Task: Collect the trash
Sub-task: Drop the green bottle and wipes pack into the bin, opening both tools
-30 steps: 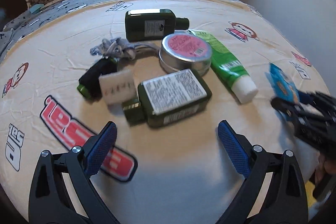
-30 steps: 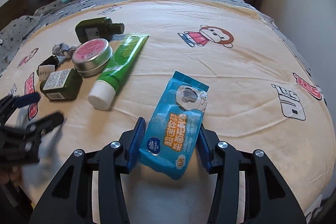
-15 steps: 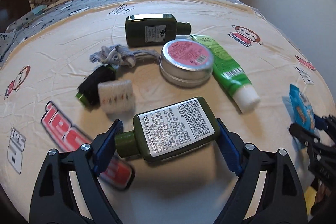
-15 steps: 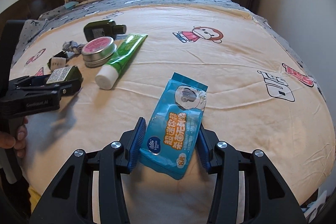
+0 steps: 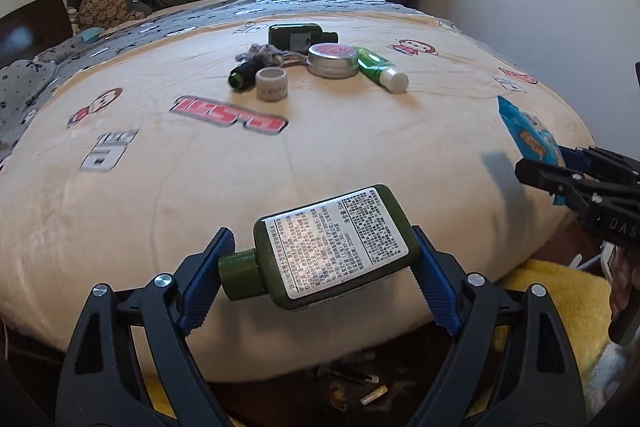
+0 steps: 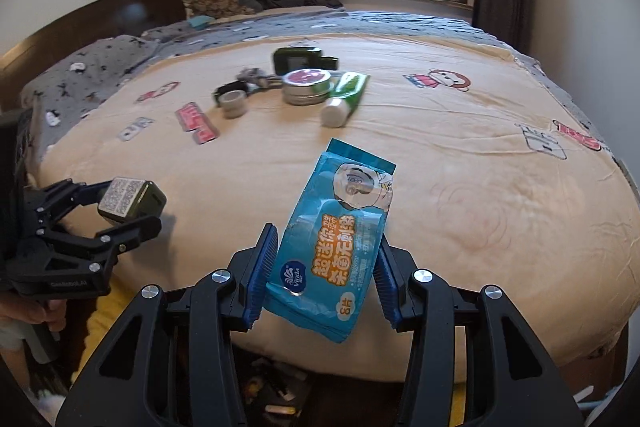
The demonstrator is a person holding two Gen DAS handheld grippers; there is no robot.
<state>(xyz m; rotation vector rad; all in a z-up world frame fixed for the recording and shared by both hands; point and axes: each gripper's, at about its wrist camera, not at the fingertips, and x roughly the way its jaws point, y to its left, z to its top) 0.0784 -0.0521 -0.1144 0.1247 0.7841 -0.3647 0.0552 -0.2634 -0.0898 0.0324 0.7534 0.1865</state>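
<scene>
Above the bed edge, left gripper (image 5: 320, 269) clamping green bottle (image 5: 334, 247), right gripper (image 6: 322, 269) pinching wipes pack (image 6: 334, 247)

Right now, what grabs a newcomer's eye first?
Both grippers are loaded: the left gripper clamps a dark green bottle label-up, and the right gripper pinches a blue wet-wipe pack, both over the near bed edge. Mid-bed lies a cluster with a round tin and green tube.
</scene>
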